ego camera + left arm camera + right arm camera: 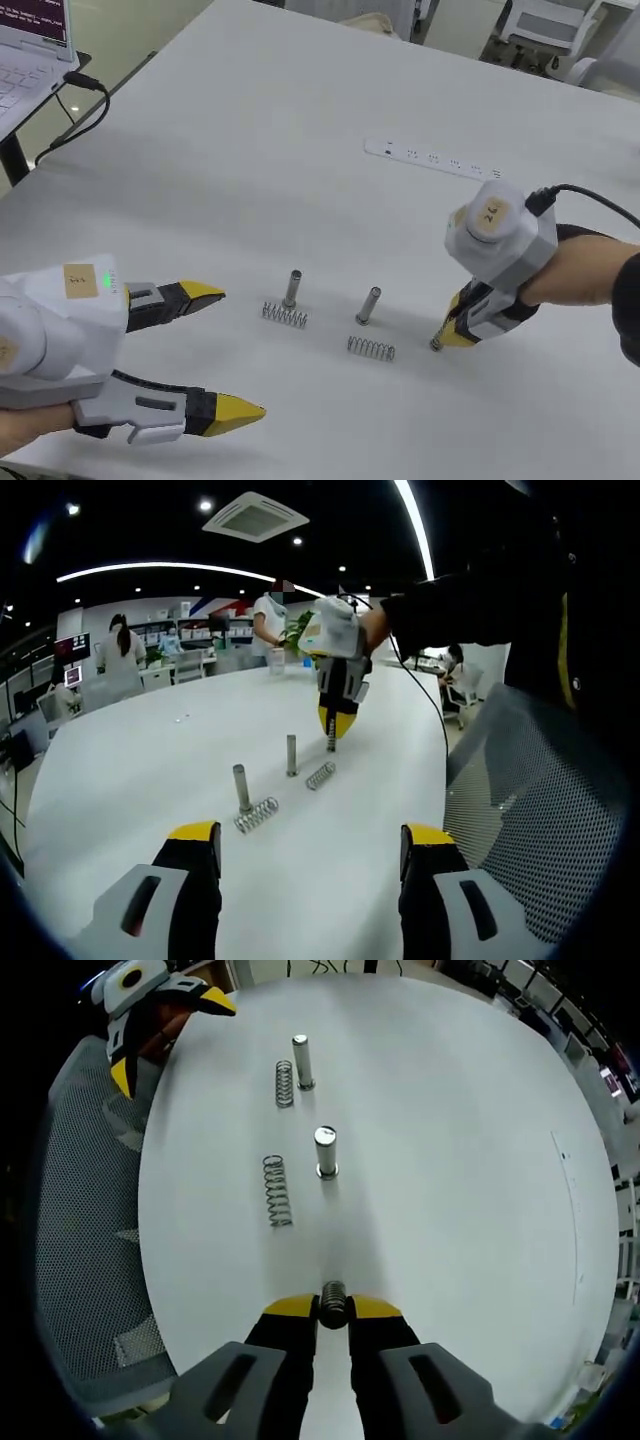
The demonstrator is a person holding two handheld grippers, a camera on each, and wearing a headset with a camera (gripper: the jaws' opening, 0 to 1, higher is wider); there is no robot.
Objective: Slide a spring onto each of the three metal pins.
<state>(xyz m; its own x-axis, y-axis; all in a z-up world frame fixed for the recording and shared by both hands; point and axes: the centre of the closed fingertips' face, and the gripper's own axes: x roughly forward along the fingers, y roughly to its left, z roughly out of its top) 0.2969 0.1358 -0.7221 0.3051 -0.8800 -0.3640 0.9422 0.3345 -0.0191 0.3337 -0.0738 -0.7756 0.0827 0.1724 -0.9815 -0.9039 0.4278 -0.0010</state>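
Right gripper [335, 1307] is clamped on a spring [333, 1297]; left gripper [230, 350] is held apart, empty. Spring may be ejected if pressed askew.

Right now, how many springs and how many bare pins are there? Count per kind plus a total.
Springs: 3, two lying loose, one spring in the shut right hand-held gripper.
Bare metal pins: 2.
Total: 5.
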